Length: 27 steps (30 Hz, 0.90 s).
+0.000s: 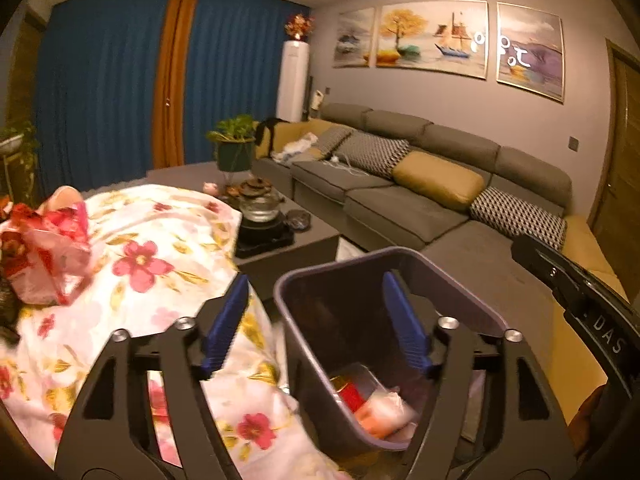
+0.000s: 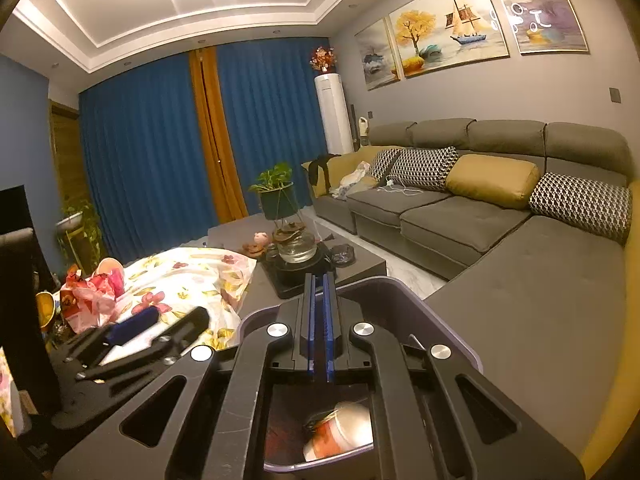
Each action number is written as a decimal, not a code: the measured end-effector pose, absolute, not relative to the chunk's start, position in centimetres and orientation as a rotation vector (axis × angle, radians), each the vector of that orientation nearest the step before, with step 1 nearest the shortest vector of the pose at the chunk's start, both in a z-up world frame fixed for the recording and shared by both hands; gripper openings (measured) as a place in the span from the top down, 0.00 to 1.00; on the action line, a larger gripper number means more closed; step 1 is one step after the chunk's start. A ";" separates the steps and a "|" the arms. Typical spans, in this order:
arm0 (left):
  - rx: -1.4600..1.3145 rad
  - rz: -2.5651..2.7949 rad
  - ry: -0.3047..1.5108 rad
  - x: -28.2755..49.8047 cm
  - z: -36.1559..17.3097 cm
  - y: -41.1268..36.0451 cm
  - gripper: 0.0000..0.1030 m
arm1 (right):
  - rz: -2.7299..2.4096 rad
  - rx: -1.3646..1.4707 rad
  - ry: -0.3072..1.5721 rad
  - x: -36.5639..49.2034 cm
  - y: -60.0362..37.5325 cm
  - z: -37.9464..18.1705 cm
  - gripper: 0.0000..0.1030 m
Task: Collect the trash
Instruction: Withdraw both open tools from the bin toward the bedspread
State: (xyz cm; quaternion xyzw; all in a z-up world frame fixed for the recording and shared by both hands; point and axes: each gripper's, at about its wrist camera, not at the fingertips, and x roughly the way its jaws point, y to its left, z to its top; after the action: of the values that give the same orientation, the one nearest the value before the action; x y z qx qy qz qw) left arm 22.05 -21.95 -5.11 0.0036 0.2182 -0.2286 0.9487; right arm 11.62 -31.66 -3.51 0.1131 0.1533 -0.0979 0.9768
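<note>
Left gripper [image 1: 316, 320], nearest the lens: black frame, ribbed blue pads [image 1: 404, 320] standing well apart with nothing between them, one pad over the floral cloth [image 1: 160, 232], the other above the mouth of the bin [image 1: 304, 360]. The bin is a grey, smooth-walled plastic tub with rounded corners; trash [image 1: 376, 404] lies at its bottom, crumpled clear film and red-orange packaging, print unreadable. Right gripper [image 2: 319, 320]: its blue pads are drawn almost together, only a thin slit between them and nothing in it, poised over the same bin, where a crumpled orange-and-white wrapper [image 2: 340, 428] shows below. On the neighbouring black housing the letters "DAS" can be read. On the cloth, well left of the bin, sits a crinkled red-and-pink plastic bag [image 1: 44, 252]. Beyond: a dark tea tray with glass kettle [image 1: 260, 204], then a grey fabric sofa [image 1: 400, 200].
</note>
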 end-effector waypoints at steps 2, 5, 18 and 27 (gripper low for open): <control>0.013 -0.438 0.428 21.6 -4.7 -21.3 0.24 | -0.208 0.228 0.304 11.3 -31.5 -3.6 0.60; 0.021 -0.404 0.407 20.7 -4.3 -20.1 0.18 | -0.225 0.222 0.285 10.6 -31.2 -3.5 0.48; 0.027 -0.217 0.368 17.7 -3.7 -13.3 0.15 | -0.198 0.232 0.292 9.0 -28.5 -3.6 0.37; -0.020 -0.077 0.369 15.9 -3.1 -6.6 0.15 | -0.147 0.219 0.297 8.9 -24.9 -3.4 0.37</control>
State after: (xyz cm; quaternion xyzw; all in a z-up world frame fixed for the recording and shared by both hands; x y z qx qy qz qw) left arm 15.93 -6.59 -3.14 -0.0100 0.1834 -0.0382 0.9822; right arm 8.85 -24.90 -3.45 0.1089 0.1477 -0.0732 0.9803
